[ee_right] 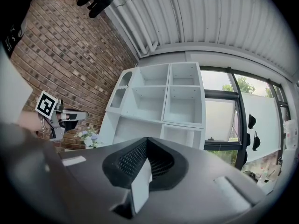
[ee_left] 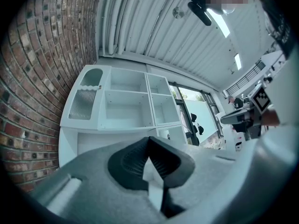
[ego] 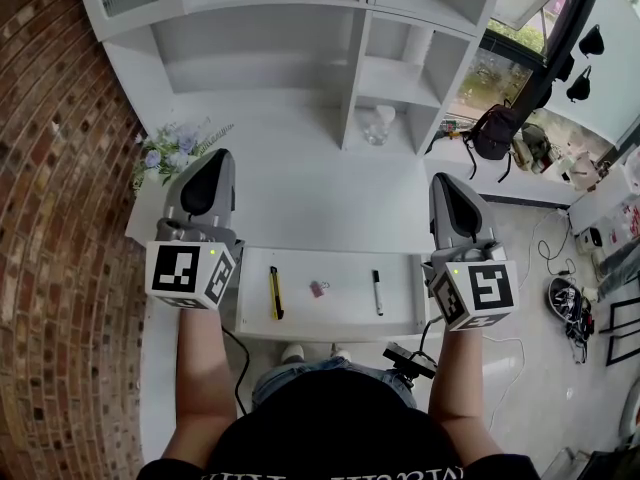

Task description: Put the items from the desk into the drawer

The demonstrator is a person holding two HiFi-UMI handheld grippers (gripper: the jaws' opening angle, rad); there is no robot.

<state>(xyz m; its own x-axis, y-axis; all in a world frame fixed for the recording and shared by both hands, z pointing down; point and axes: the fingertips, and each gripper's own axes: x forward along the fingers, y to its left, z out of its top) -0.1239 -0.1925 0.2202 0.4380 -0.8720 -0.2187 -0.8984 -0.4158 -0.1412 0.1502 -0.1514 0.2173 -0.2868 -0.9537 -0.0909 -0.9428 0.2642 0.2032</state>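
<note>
The left tool (ego: pixel 216 160) and right tool (ego: pixel 444 182) hover over the white table (ego: pixel 300 193), each with its jaws pressed together at the tips and gripping nothing. Between them, nearer the person, the open drawer (ego: pixel 335 266) holds a yellow utility knife (ego: pixel 276 293) toward the left tool, a pink binder clip (ego: pixel 318 288) midway, and a black marker (ego: pixel 377 292) toward the right tool.

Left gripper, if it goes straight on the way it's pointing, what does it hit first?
Probably the white shelf unit, around its lower bays; nothing shows in between, though depth is unclear.
</note>
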